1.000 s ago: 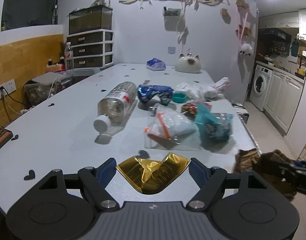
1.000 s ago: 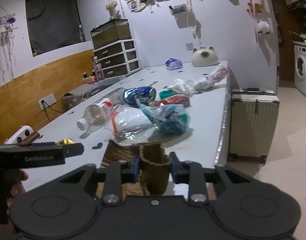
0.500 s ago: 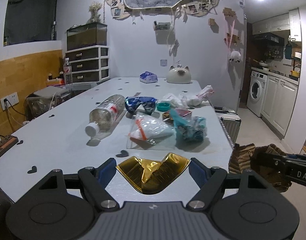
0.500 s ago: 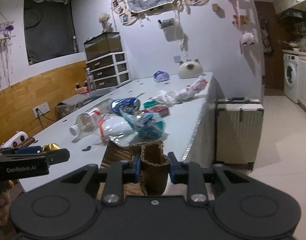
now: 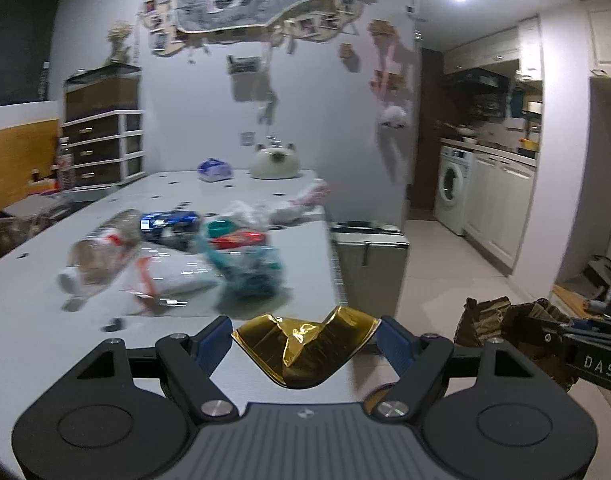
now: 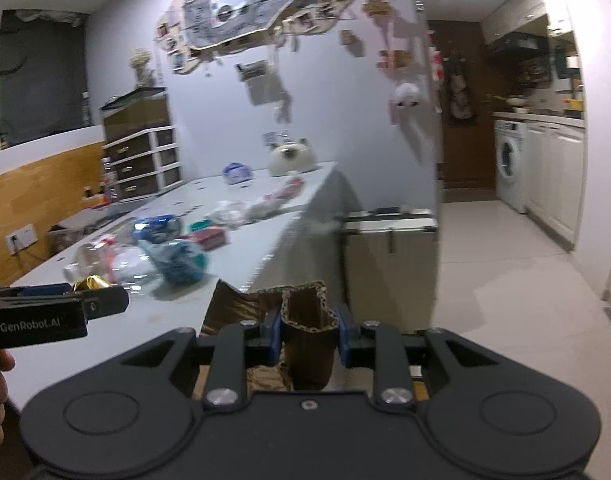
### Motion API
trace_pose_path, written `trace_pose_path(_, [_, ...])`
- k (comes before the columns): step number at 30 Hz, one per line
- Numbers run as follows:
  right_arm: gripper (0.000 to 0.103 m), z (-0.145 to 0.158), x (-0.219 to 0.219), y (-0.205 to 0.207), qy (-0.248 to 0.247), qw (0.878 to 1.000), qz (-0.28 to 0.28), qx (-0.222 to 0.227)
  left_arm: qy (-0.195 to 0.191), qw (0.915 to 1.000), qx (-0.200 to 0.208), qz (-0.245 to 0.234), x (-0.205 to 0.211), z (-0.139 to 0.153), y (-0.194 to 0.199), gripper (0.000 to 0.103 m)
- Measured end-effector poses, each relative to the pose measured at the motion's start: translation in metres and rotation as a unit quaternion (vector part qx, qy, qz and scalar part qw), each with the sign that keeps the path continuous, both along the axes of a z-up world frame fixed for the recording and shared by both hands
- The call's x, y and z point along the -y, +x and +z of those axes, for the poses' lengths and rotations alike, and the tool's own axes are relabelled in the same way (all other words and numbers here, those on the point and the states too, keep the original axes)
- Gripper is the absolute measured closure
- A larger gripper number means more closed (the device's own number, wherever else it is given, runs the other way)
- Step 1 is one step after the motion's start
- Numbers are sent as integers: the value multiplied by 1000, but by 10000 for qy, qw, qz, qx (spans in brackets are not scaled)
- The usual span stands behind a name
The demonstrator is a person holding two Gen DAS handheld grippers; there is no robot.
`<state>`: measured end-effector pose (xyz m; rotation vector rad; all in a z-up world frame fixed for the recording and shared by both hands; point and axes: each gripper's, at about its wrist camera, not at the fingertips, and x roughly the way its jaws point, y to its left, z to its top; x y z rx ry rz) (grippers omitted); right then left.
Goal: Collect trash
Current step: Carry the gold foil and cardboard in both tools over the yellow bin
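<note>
My left gripper [image 5: 305, 344] is shut on a crumpled gold foil wrapper [image 5: 305, 346], its blue pads pressing both ends. My right gripper [image 6: 309, 332] is shut on a crushed piece of brown cardboard [image 6: 309, 320]; that cardboard [image 5: 505, 320] also shows at the right of the left wrist view. Both grippers hang off the near corner of the white table [image 5: 33, 320]. On the table lie a clear plastic bottle [image 5: 93, 256], a crushed blue can [image 5: 169, 220], a teal bag [image 5: 249, 272], a red wrapper [image 5: 237, 238] and white plastic bags [image 5: 249, 212].
A silver suitcase [image 5: 369, 264] stands on the floor beside the table's right edge. Behind it a tiled floor runs to a washing machine [image 5: 451, 184] and white cabinets. A cat-shaped ornament [image 5: 274, 162] and a drawer unit [image 5: 101, 140] are at the table's far end.
Both grippers have pulled back from the table and swung right, still holding the foil wrapper and the cardboard. The trash pile looks smaller and farther; more floor and the suitcase have come into view.
</note>
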<state>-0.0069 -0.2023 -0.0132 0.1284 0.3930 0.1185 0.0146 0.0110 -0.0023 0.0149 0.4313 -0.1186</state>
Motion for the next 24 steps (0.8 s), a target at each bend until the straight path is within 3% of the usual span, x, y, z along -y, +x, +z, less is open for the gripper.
trace_pose_path(15, [76,-15,84,1,-254,9943,-1007,-237,-244,9963,-181,-810,97,-18,36,24])
trace_pose_path(24, [76,-35,124,32,-262,9882,-1416,-520,-360,9919,-517,-1102,147,-47,73,24])
